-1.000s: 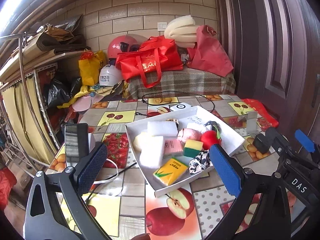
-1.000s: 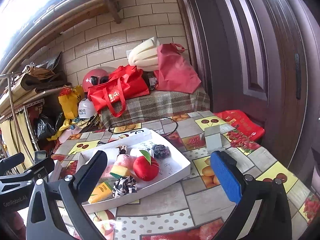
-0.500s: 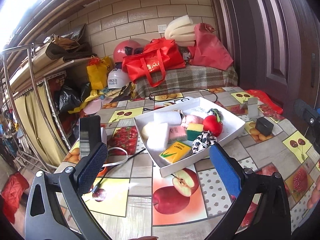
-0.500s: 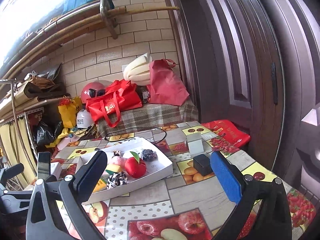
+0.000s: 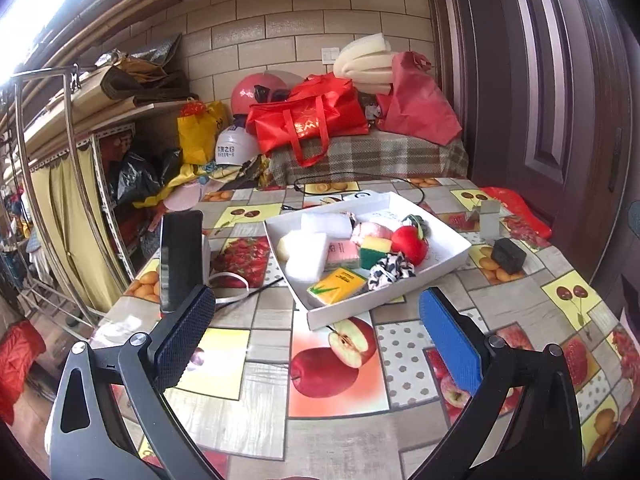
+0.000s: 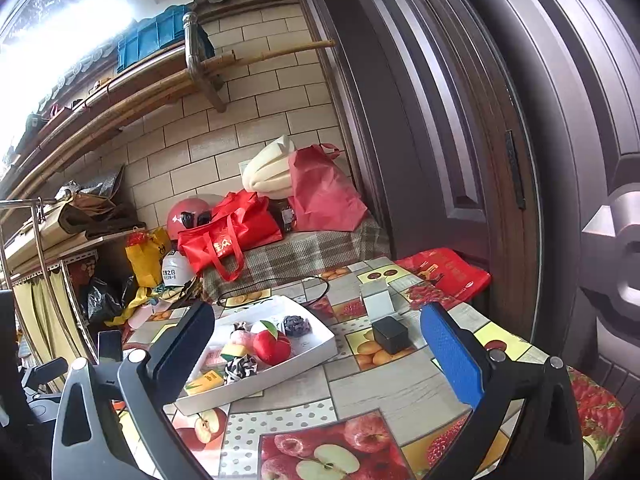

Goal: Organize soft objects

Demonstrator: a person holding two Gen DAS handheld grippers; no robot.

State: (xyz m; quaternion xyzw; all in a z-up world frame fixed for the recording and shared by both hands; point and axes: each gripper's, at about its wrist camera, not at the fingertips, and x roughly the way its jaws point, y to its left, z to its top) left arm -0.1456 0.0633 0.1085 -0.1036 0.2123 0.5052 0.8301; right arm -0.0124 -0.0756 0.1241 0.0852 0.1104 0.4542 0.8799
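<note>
While both claws hang wide and empty above the fruit-print tabletop [image 5: 404, 360], pictured at centre: a shallow white tray [image 5: 448, 268] holding the soft objects. Left claw [image 5: 316, 340] spread to full width short of the tray's near corner, touching nothing; right claw [image 6: 320, 356] likewise splayed, with the same tray [image 6: 320, 352] seen between its pads. Packed inside the tray: a white foam block [image 5: 306, 254] at the near left, a second white sponge [image 5: 326, 224] behind it, a pink tissue pack [image 5: 342, 252] and a yellow-and-green scouring sponge [image 5: 376, 250] in the middle, a red plush apple [image 5: 410, 244] toward the right wall, a black-and-white scrunchie [image 5: 390, 272] just in front of the apple, and a yellow tissue packet [image 5: 338, 286] against the near wall. Seen only from the right wrist: a dark scrunchie [image 6: 297, 325] at the tray's far side. Right of the tray, apart from it, a small black box [image 5: 508, 255] and a grey stand [image 5: 489, 222]. Left of the tray, a dark phone [image 5: 180, 258] propped upright, with a white cable [image 5: 228, 280] lying beside it.
</note>
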